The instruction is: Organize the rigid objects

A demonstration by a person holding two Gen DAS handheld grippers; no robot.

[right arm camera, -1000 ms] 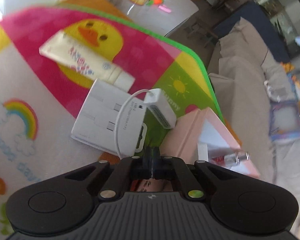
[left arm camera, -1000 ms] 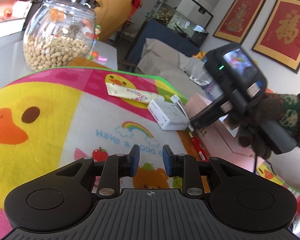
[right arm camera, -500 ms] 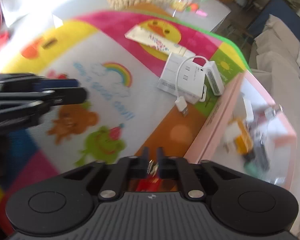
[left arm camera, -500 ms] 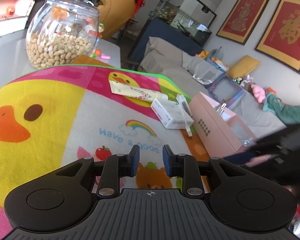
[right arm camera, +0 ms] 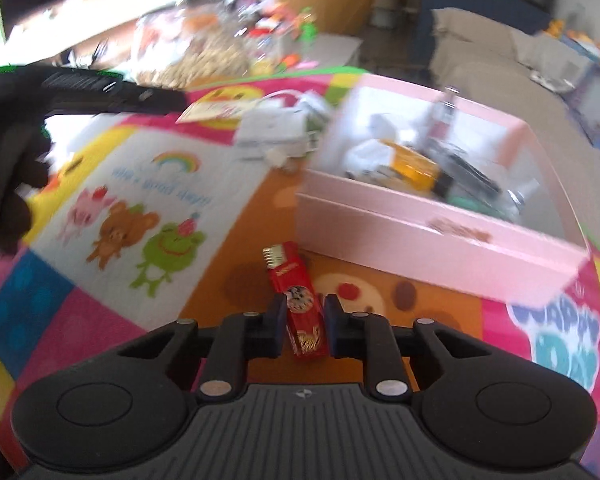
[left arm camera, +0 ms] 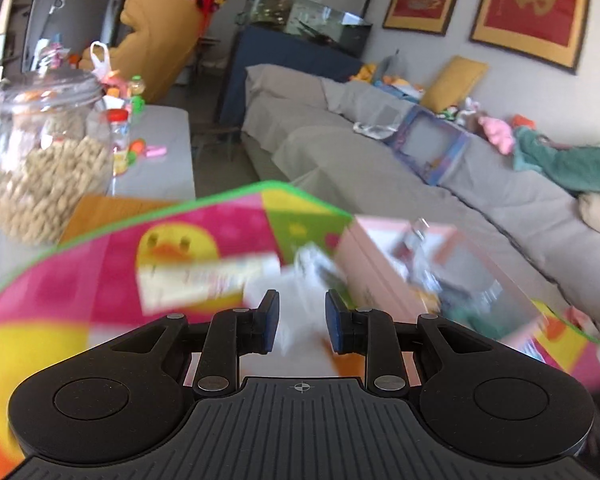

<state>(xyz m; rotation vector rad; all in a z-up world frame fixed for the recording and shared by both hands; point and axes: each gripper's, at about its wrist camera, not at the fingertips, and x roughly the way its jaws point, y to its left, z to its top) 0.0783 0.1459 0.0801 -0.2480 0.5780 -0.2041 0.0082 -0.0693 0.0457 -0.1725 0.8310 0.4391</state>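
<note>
A pink box (right arm camera: 440, 236) holding several small items sits on a colourful cartoon mat (right arm camera: 148, 184). My right gripper (right arm camera: 302, 320) is shut on a red lighter (right arm camera: 298, 300), held just above the mat in front of the box. A white box (right arm camera: 270, 132) with a cable and a cream tube (right arm camera: 216, 110) lie left of the pink box. My left gripper (left arm camera: 302, 326) is open and empty, low over the mat, pointing at the white box (left arm camera: 288, 292), with the tube (left arm camera: 204, 280) to its left and the pink box (left arm camera: 400, 276) to its right. The left view is blurred.
A glass jar of peanuts (left arm camera: 40, 152) stands at the mat's far left corner, also in the right wrist view (right arm camera: 204, 52). A grey sofa (left arm camera: 380, 152) runs behind the table. The left gripper's body (right arm camera: 80, 88) and gloved hand show at the left of the right view.
My right gripper pulled back from the white box with the red lighter in it, to the front of the pink box. My left gripper moved forward toward the white box.
</note>
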